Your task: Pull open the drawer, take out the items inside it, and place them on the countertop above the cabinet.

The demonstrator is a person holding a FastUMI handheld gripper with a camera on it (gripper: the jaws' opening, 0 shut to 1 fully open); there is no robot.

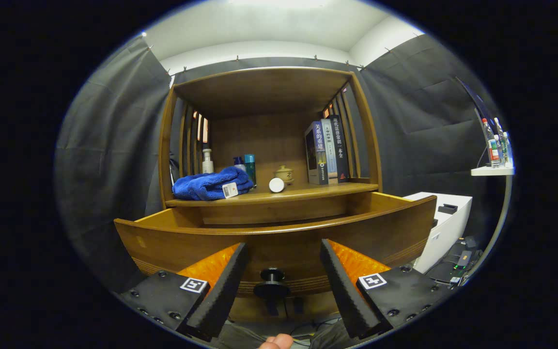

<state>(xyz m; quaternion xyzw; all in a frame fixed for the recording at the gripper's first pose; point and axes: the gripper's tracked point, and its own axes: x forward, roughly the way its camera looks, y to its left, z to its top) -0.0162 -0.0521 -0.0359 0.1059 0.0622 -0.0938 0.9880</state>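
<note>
Drawer [279,237] first: we see a wooden one, warm brown, pulled out of the cabinet [267,121] toward us, with a curved front panel marked by fine grooved lines along its lower part. Its long axis runs side to side across our view, and its front faces us. A dark round knob [271,287] juts from the middle of that front, pointing straight at us. We cannot see down into the drawer from here.

Our gripper [279,286] has its fingers spread apart, one on each side of the knob, with a clear gap to it on both sides.

On the desk [308,193] just above and behind the drawer lie a blue towel [211,184] with a small tag, a white round lid or cap [276,184], a small clay pot [284,173], a few bottles [249,167] and three upright books [327,151].
</note>
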